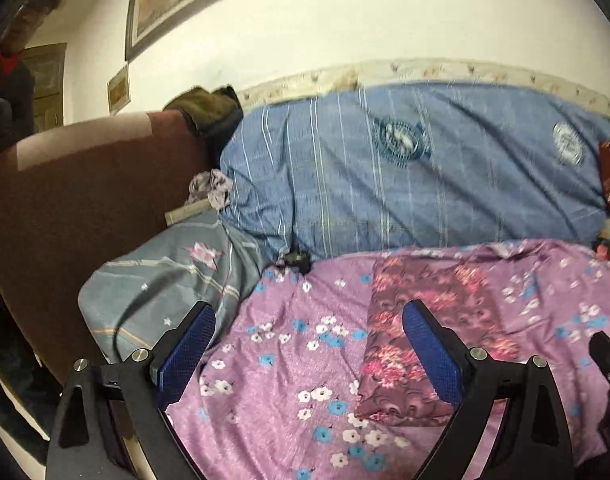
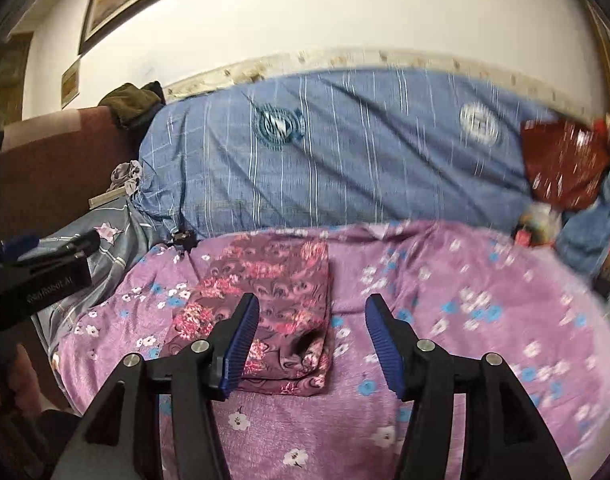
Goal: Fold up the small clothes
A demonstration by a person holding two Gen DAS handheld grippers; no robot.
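A small maroon garment with pink flowers [image 1: 437, 292] lies folded into a flat rectangle on the purple flowered bedsheet [image 1: 289, 380]. My left gripper [image 1: 311, 314] hovers above the sheet, open and empty, and the garment shows behind its right finger. In the right wrist view the same folded garment [image 2: 273, 276] lies just beyond my right gripper [image 2: 313, 300], whose blue-padded jaws stand apart with nothing between them. The sheet [image 2: 465, 320] is bare to the garment's right. My left gripper's body [image 2: 37, 276] shows at the left edge of that view.
A long blue striped bolster [image 1: 405, 184] lies across the back of the bed. A grey pillow [image 1: 165, 276] and a brown headboard [image 1: 77, 208] stand at the left. A red cloth [image 2: 561, 164] and a heap of mixed clothes [image 2: 585, 240] sit at the far right.
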